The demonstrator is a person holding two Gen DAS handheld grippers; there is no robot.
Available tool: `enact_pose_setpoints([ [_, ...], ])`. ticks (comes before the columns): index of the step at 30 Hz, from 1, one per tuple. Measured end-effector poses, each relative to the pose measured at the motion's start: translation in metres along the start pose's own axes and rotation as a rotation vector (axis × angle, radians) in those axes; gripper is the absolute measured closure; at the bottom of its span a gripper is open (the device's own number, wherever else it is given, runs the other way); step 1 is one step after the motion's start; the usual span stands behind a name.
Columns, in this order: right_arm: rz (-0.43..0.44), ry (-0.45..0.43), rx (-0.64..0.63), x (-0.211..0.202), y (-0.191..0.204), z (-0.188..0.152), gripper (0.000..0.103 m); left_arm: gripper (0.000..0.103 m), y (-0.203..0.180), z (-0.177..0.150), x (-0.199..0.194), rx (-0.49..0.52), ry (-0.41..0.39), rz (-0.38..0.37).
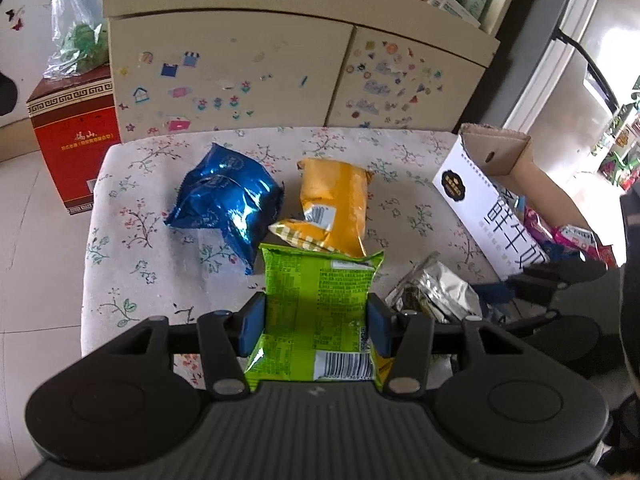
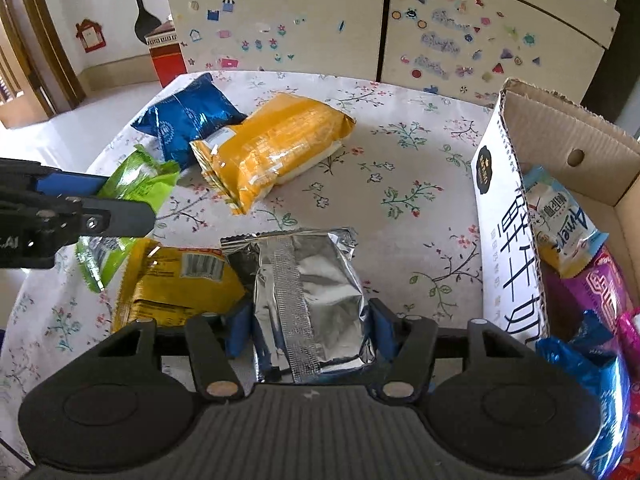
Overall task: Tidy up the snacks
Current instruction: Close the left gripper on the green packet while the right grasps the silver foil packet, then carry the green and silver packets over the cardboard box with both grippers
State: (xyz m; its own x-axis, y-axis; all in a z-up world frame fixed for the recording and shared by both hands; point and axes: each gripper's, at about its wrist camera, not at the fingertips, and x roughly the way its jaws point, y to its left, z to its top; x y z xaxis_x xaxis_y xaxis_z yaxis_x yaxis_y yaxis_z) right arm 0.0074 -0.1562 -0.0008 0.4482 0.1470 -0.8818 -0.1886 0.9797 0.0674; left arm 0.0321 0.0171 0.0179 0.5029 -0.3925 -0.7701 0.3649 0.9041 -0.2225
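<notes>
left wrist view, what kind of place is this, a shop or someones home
Most likely a home. The table wears a floral tablecloth, the cabinet behind it is covered in children's stickers, and a wall decal of a house shows in the right wrist view.

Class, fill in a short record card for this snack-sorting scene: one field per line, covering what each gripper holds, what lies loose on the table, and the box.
Left gripper: shut on green packet
Right gripper: shut on silver packet
Loose on table: blue packet, orange packet, yellow packet
Cardboard box: at the table's right edge, open, already holding several snack packets
Table cover: floral cloth
</notes>
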Motion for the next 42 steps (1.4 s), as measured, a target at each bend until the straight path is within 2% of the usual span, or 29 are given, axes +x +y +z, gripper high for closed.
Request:
enact_pose_setpoints([
  [12, 0.020, -0.146, 0.090, -0.044, -0.008, 0.011, 0.037, 0.052, -0.015, 0.012, -0.009, 0.050, -0.083, 0.052],
  [23, 0.020, -0.219, 0.147, -0.067, -0.020, 0.012, 0.037, 0.052, -0.029, 0.026, -0.013, 0.044, -0.134, 0.060],
  [34, 0.001, -0.327, 0.240, -0.104, -0.047, 0.012, 0.037, 0.052, -0.049, 0.042, -0.014, 0.027, -0.191, 0.029],
  [42, -0.040, -0.397, 0.362, -0.131, -0.079, 0.004, 0.037, 0.052, -0.078, 0.050, -0.013, 0.049, -0.225, -0.047],
])
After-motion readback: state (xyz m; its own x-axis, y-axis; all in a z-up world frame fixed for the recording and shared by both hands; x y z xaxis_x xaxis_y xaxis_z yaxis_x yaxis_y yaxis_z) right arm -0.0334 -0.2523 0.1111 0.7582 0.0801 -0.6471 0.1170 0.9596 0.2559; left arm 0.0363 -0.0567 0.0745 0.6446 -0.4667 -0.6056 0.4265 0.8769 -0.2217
